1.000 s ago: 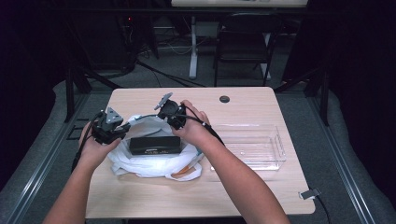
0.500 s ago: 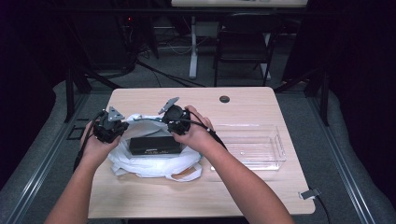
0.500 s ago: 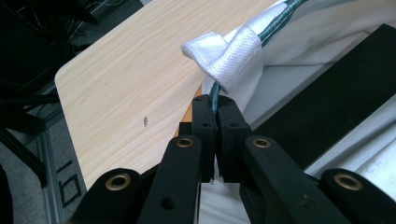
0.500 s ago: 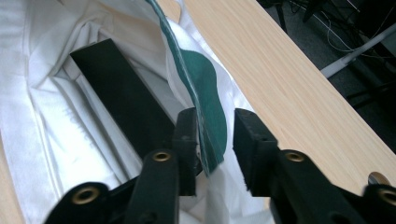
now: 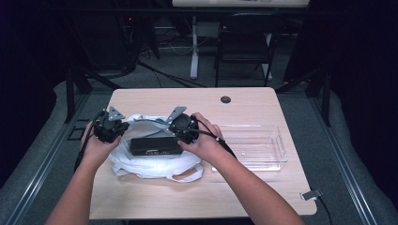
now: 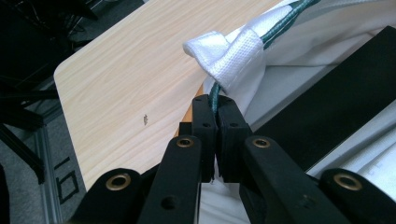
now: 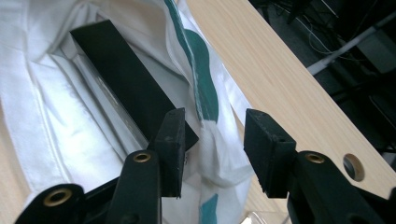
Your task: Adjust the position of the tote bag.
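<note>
Right now the left gripper (image 6: 215, 135) has its fingers (image 6: 204, 123) pressed together on the green-trimmed rim of the white bag (image 5: 155, 161), which lies on the desk (image 5: 244, 101) with a black box (image 5: 155, 146) resting in its mouth. The right gripper (image 7: 212, 154) has just been spreading its fingers (image 7: 170, 140), and bag cloth hangs loose between them, unpinched. Likely trouble: with one side let go, the opening may sag over the box, or a left-hand tug could drag bag and box together.
</note>
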{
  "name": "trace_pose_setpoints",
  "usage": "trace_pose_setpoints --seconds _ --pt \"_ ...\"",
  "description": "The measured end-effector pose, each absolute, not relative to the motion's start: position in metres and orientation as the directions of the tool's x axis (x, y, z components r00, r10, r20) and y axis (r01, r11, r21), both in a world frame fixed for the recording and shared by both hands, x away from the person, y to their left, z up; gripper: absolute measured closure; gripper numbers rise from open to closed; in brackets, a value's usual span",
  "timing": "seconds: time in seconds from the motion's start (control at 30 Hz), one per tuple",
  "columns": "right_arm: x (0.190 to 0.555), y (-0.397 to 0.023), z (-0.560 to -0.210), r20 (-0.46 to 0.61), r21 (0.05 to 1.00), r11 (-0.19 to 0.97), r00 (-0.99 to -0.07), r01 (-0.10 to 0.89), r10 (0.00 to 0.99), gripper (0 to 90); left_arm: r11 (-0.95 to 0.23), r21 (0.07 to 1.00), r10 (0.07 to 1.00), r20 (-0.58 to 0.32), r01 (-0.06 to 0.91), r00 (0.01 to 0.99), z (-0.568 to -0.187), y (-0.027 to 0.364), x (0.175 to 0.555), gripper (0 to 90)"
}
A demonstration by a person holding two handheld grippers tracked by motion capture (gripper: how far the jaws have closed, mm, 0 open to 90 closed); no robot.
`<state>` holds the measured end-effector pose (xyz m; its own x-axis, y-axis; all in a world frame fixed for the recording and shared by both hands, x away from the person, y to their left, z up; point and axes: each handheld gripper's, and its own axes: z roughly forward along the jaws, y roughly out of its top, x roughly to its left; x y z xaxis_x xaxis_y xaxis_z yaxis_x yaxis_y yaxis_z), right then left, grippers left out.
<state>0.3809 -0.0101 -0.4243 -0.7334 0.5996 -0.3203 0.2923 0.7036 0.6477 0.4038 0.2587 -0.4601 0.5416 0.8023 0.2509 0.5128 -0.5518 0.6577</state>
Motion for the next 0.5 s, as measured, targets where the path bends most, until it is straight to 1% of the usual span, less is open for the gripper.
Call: trace_pose_setpoints --seconds 0.23,0.3,0.43,0.5 --pt "0.384 -0.014 -0.434 -0.309 0.627 0.712 -0.739 0.315 0.599 59.0 -0.548 0.656 0.805 0.246 0.519 0.540 -0.460 0.259 0.404 88.2" --pt "0.384 -0.014 -0.436 -0.302 0.616 0.715 -0.739 0.331 0.602 60.4 -0.548 0.656 0.805 0.245 0.520 0.540 -0.460 0.259 0.405 88.2" --pt "0.385 -0.014 -0.438 -0.288 0.616 0.707 -0.736 0.347 0.612 66.5 -0.547 0.659 0.806 0.248 0.516 0.538 -0.460 0.260 0.405 88.2" --pt "0.386 -0.014 -0.439 -0.278 0.624 0.700 -0.739 0.347 0.614 71.8 -0.545 0.660 0.807 0.245 0.517 0.538 -0.459 0.260 0.405 88.2"
